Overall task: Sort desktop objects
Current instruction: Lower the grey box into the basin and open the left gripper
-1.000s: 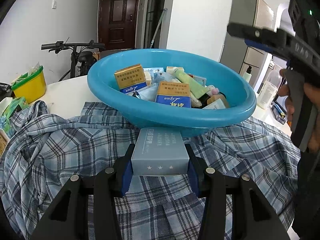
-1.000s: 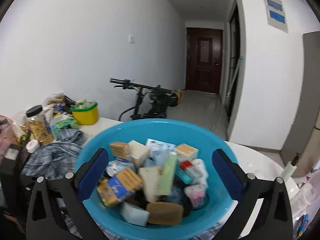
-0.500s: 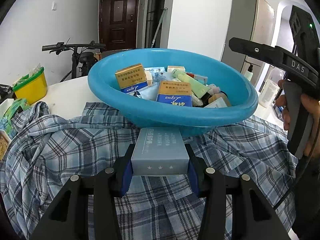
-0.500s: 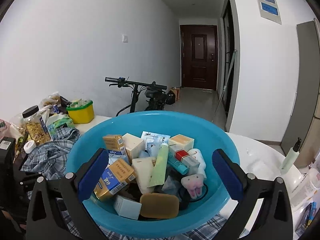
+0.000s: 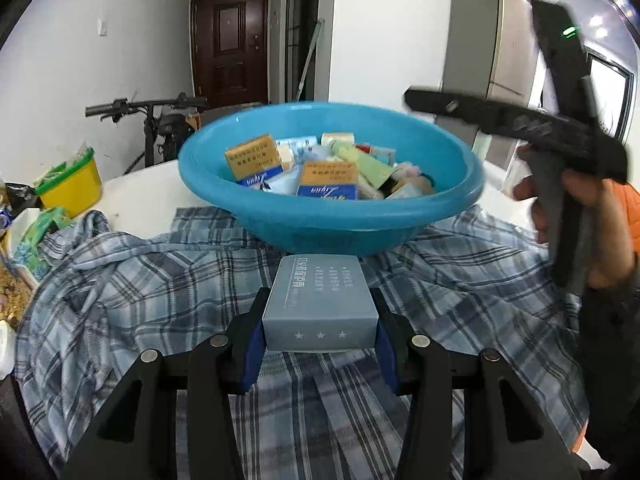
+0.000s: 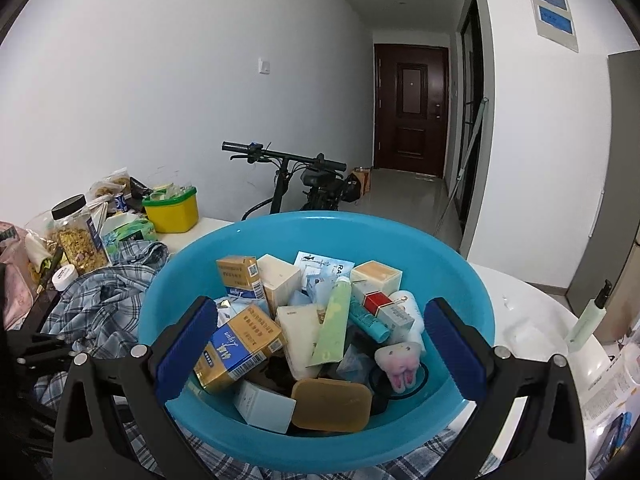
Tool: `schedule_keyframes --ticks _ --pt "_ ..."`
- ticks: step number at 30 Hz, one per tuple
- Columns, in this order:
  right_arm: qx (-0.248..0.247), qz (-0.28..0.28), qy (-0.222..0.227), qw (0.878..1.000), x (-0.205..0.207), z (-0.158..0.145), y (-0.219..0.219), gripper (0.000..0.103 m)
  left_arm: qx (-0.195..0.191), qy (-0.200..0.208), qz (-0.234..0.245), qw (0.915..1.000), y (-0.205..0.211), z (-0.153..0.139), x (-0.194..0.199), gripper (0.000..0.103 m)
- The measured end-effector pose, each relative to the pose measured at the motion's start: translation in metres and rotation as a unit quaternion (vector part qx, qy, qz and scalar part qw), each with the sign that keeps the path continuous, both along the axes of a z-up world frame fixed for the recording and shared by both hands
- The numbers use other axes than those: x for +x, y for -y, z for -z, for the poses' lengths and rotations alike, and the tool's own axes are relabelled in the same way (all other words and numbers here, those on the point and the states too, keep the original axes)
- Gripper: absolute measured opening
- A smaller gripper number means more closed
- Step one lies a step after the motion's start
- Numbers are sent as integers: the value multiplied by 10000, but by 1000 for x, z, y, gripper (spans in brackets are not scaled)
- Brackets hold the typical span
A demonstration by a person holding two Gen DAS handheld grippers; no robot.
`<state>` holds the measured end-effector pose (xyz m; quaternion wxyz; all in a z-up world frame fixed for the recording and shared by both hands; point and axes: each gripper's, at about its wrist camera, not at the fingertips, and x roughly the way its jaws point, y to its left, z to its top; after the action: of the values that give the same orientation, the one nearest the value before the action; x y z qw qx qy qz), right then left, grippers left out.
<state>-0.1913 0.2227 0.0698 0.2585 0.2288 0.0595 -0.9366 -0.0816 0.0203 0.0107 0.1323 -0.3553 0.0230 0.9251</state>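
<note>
My left gripper (image 5: 320, 324) is shut on a grey-blue box (image 5: 320, 304) and holds it over the plaid shirt (image 5: 120, 280), just in front of the blue basin (image 5: 280, 216). The basin is full of small boxes, tubes and a brown soap-like block (image 6: 330, 404). My right gripper (image 6: 320, 348) is open and empty above the near part of the basin (image 6: 460, 280). It also shows at the right of the left wrist view (image 5: 520, 124), held by a hand.
A yellow tub with a green rim (image 6: 172, 210), a jar of snacks (image 6: 78, 236) and bags stand at the table's left. A pump bottle (image 6: 586, 316) and papers lie at the right. A bicycle (image 6: 304, 184) stands behind the table.
My right gripper has tipped down and come lower over the basin. My left gripper has stayed put with the grey-blue box.
</note>
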Motion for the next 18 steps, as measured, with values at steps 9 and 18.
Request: schedule_keyframes --ticks 9,18 --pt "-131 -168 58 9998 2 -2 1 103 -77 -499 -200 9985 9 -54 7 49" --pt "-252 -147 -16 9996 5 -4 -1 103 -8 -739 -588 9955 4 -80 -34 49"
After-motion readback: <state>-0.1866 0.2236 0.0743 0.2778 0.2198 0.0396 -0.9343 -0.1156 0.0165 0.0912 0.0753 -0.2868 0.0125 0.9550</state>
